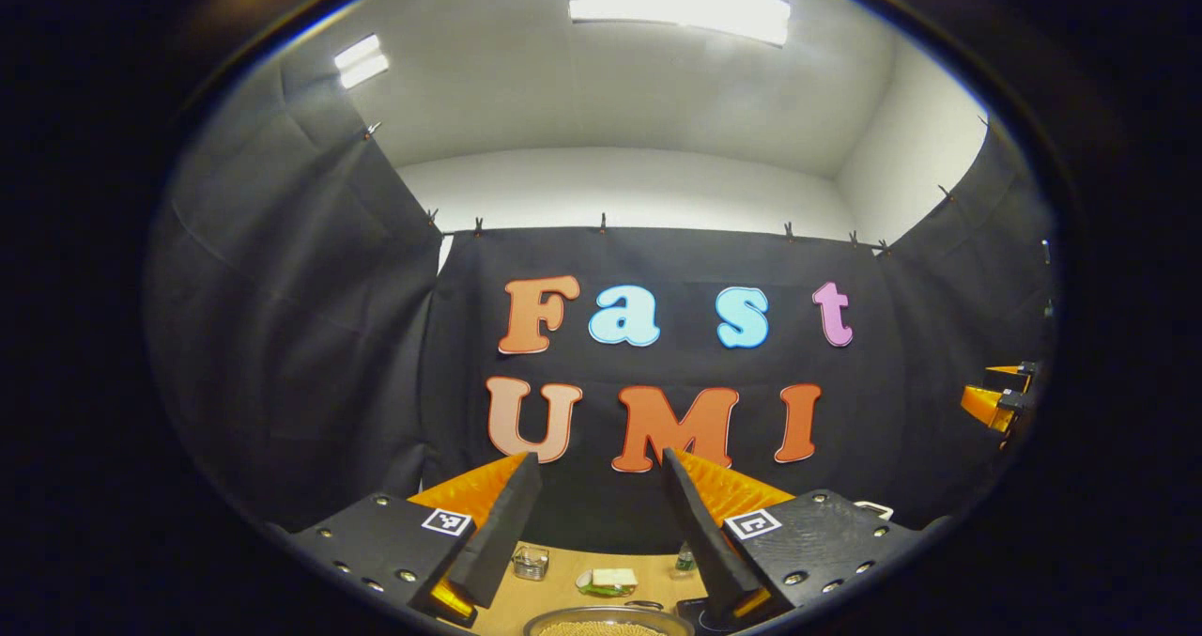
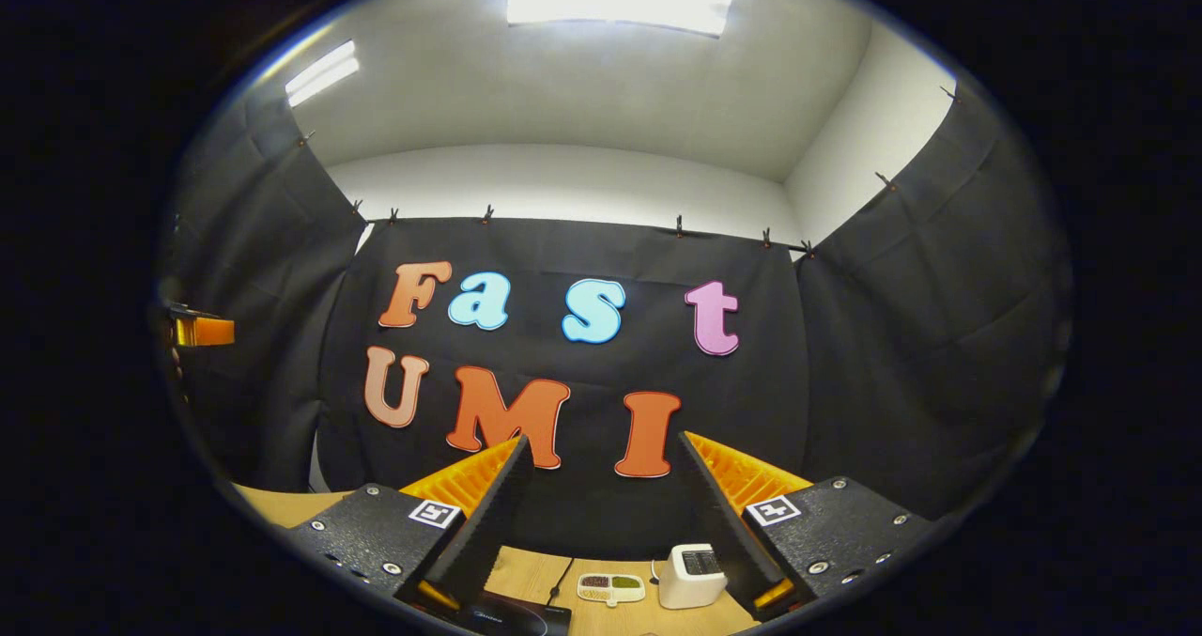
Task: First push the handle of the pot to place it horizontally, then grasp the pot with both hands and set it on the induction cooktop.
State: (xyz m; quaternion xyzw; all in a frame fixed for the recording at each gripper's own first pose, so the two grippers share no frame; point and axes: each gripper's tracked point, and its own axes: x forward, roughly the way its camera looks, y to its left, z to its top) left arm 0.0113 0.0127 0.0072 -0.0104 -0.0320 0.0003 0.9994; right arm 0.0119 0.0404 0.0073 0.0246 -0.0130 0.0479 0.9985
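While both tongs, left [image 1: 601,453] and right [image 2: 601,439], hang released above the bench [image 1: 563,580], we see only the pot's [image 1: 608,623] rim below; its hidden handle risks a blind, misjudged push.

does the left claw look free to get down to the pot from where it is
Probably yes. The left claw hangs open above the table, with the pot just below and ahead between its fingers, and nothing between them. The pot's handle is out of sight.
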